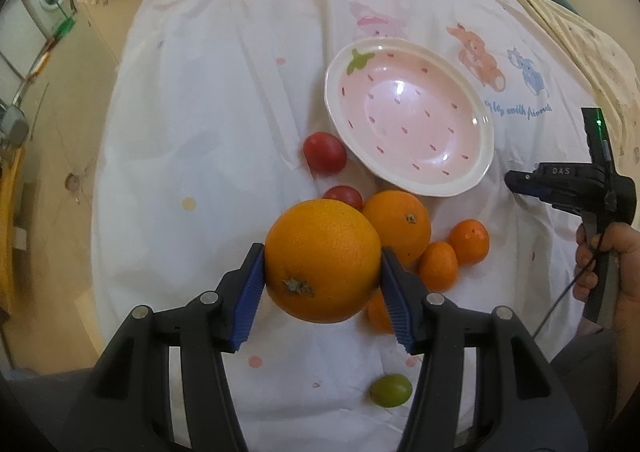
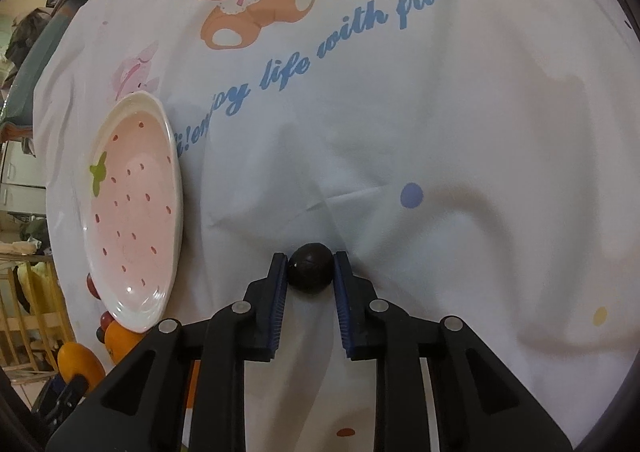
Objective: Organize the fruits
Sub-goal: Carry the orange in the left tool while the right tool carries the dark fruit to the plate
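Fruits lie loose on a white cartoon-printed cloth (image 1: pixel 200 111), and two are in the grippers. The left gripper (image 1: pixel 322 272) has its blue ribbed pads (image 1: pixel 252 284) clamped on either side of a large round orange (image 1: pixel 322 260), stem end facing the camera, lifted clear of the cloth. The right gripper (image 2: pixel 311 284) has its blue pads pressed against a small dark, nearly black round fruit (image 2: pixel 311 268), held low over the cloth; whether the fruit touches the fabric cannot be told.

Just beyond the held orange sit a second, slightly smaller orange (image 1: pixel 398 226) and two small tangerines (image 1: pixel 469 242) (image 1: pixel 439 266); another orange fruit (image 1: pixel 380 312) is partly hidden behind the left gripper's right finger. Two small red tomato-like fruits (image 1: pixel 325 152) (image 1: pixel 343 196) lie between the oranges and a pink strawberry-patterned ceramic plate with a cream rim (image 1: pixel 404 179). A small green oval fruit (image 1: pixel 390 390) rests near the camera, apart from the rest. The plate holds no fruit.
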Demonstrator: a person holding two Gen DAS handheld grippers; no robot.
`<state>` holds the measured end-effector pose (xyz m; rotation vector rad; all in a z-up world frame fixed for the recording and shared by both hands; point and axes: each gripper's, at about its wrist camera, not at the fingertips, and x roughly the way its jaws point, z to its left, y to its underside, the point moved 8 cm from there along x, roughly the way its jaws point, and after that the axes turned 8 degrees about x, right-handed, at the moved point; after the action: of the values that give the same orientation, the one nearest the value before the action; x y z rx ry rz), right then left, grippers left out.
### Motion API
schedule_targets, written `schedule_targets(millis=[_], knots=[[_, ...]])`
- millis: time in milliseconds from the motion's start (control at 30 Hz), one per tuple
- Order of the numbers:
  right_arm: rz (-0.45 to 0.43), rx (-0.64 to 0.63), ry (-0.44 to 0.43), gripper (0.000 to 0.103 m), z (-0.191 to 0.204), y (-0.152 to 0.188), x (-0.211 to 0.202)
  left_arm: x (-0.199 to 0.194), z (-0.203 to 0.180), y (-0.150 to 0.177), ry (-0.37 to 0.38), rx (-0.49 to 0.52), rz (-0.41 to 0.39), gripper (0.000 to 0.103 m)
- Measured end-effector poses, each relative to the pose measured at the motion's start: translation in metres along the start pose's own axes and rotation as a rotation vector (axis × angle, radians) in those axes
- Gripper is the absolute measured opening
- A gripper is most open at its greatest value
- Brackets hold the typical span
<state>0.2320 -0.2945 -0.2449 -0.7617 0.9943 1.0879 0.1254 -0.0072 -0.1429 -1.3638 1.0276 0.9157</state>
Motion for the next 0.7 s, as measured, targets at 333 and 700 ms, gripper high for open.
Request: schedule_targets(millis=[333,700], knots=[[-0.112,-0.013,-0.118,0.024,0.018,0.001,-0.046,-0.020,0.010,-0.022,-0.105,0.045,-0.068,0.051],[-0.245,-0.136,-0.315,0.024,0.079,-0.005,-0.096,-0.025,0.004,-0.084,-0.159,0.126,-0.135,0.051]])
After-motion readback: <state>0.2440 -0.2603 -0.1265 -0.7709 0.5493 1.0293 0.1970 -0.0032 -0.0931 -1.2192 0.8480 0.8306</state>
